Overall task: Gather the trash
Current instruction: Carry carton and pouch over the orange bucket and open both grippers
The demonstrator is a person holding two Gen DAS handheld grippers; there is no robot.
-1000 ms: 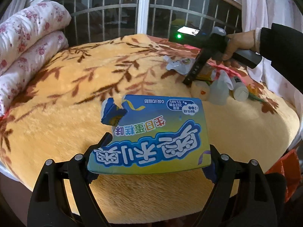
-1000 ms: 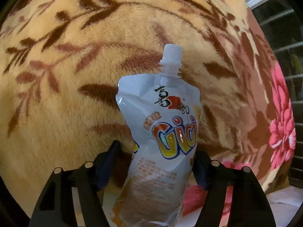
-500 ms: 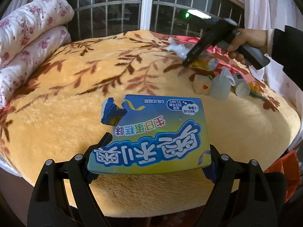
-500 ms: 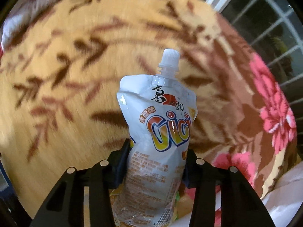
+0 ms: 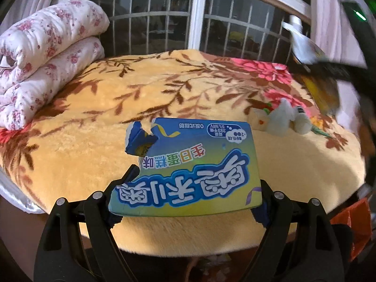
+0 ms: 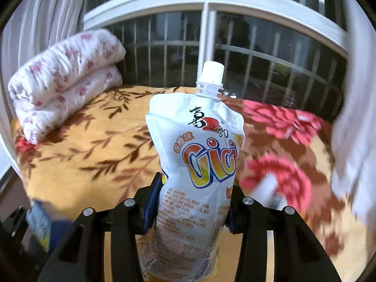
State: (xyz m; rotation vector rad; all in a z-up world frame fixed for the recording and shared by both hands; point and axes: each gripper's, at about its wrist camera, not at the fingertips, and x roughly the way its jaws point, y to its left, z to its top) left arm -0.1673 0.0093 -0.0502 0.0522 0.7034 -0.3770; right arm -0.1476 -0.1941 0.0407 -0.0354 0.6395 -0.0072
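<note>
My left gripper (image 5: 188, 195) is shut on a torn blue and green carton (image 5: 188, 166) and holds it above the near edge of the yellow flowered blanket (image 5: 117, 108). My right gripper (image 6: 195, 199) is shut on a white spouted drink pouch (image 6: 199, 164) marked "Cici", lifted off the bed and upright. That pouch also shows blurred in the left wrist view (image 5: 303, 44) at the upper right, held by the right gripper. Several small pieces of trash (image 5: 282, 119), pale bottles and wrappers, lie on the blanket right of the carton.
A rolled white flowered quilt (image 5: 47, 58) lies at the bed's left. A barred window (image 5: 199, 18) runs behind the bed, with curtains at both sides. An orange bag (image 5: 354, 223) sits low at the right, beside the bed.
The right gripper closed on the drink pouch, lifted it off the blanket and swung it up and toward the right. The left gripper still holds the carton in the same place.
</note>
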